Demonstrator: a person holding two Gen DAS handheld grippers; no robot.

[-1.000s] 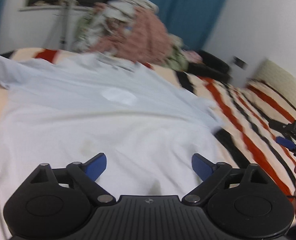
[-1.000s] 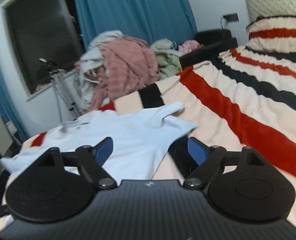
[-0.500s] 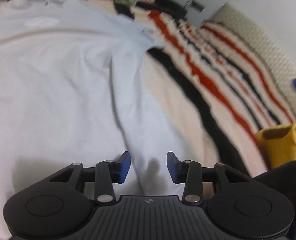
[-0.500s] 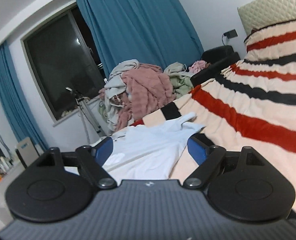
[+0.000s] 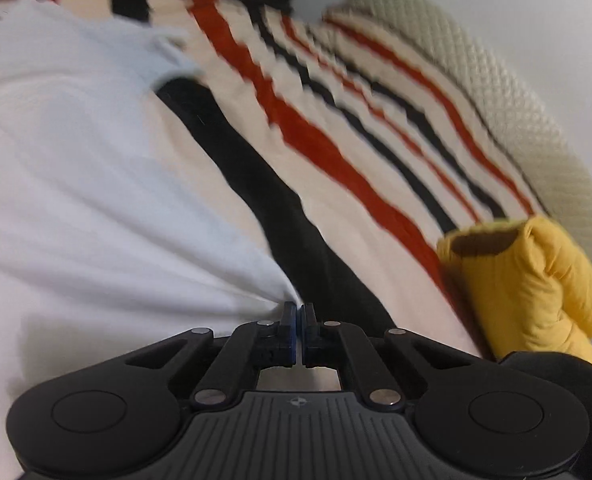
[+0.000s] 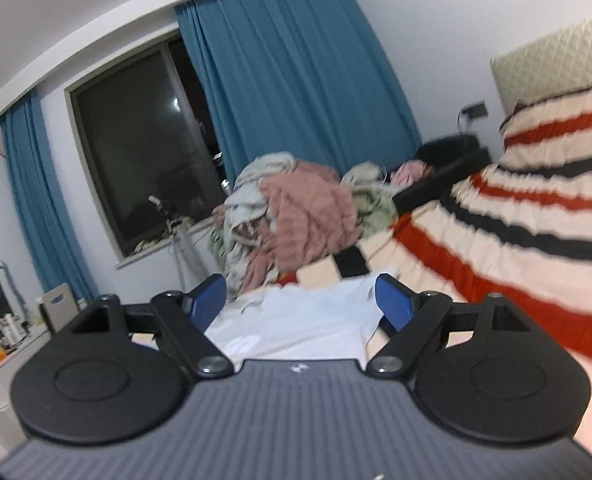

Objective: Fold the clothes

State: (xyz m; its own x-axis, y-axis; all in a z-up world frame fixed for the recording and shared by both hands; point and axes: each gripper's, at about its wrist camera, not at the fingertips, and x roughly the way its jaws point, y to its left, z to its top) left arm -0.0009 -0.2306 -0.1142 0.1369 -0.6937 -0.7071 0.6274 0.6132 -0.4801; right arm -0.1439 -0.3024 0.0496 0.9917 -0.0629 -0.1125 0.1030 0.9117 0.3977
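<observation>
A white T-shirt [image 5: 80, 200] lies spread on the striped bedspread [image 5: 336, 128]. My left gripper [image 5: 299, 312] is shut on the shirt's near right hem corner, and the cloth pulls into taut creases toward the jaws. In the right wrist view the same shirt [image 6: 296, 324] lies ahead. My right gripper [image 6: 301, 300] is open and empty, held above the shirt and not touching it.
A yellow sleeve [image 5: 536, 280] shows at the right of the left wrist view. A heap of pink and pale clothes [image 6: 304, 220] sits beyond the bed's far end, by a window [image 6: 144, 168] and blue curtains [image 6: 296, 80]. A quilted headboard [image 5: 496, 100] borders the bed.
My left gripper swung right to the shirt's hem corner and closed from wide open to shut on it. My right gripper stayed open and tilted upward, with the room's far wall coming into view.
</observation>
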